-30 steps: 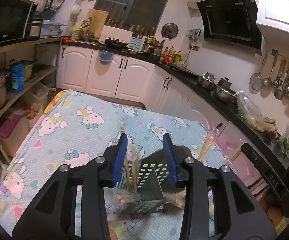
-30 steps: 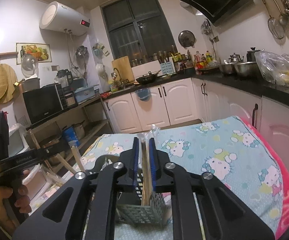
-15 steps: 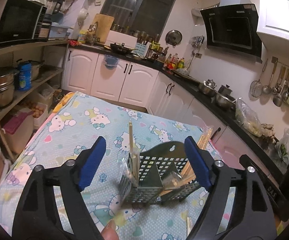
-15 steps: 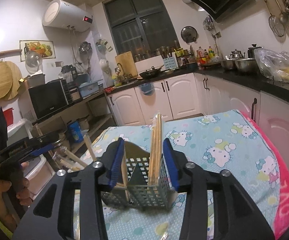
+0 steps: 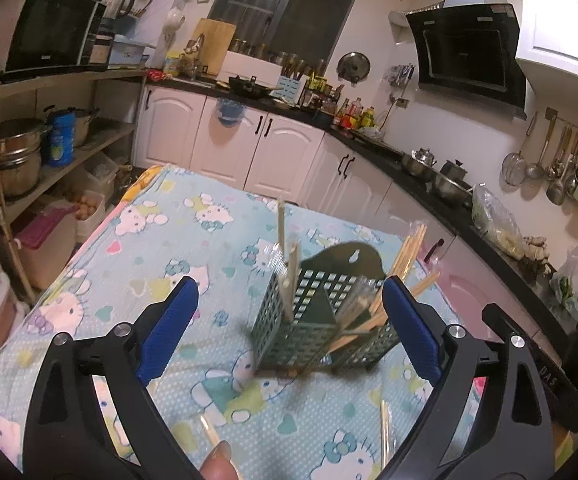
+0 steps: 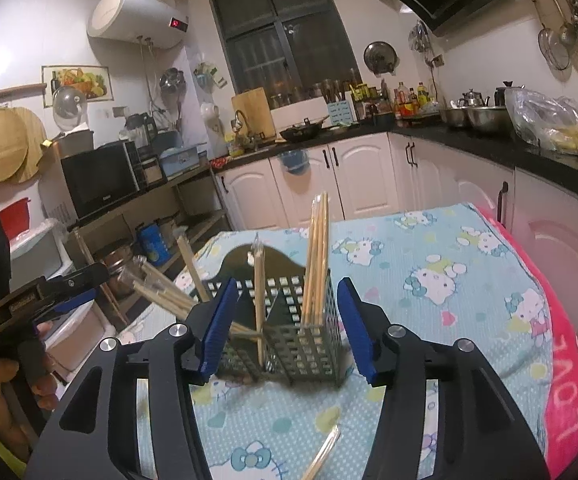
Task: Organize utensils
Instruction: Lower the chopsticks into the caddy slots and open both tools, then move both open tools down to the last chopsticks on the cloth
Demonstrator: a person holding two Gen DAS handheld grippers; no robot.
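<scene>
A dark green perforated utensil caddy stands on the Hello Kitty tablecloth; it also shows in the right wrist view. Wooden chopsticks stand upright in its right compartment, one pair in the middle, and others lean out to the left. My left gripper is open and empty, its jaws wide on either side of the caddy, back from it. My right gripper is open and empty just in front of the caddy. Loose wrapped chopsticks lie on the cloth near me.
Another loose chopstick wrapper lies on the cloth by the right gripper. The left hand-held gripper shows at the left of the right wrist view. White cabinets and a black counter surround the table. A shelf with pots stands left.
Both grippers have opened and drawn back from the caddy. The right one let go of the upright chopstick bundle, which now stands in the caddy.
</scene>
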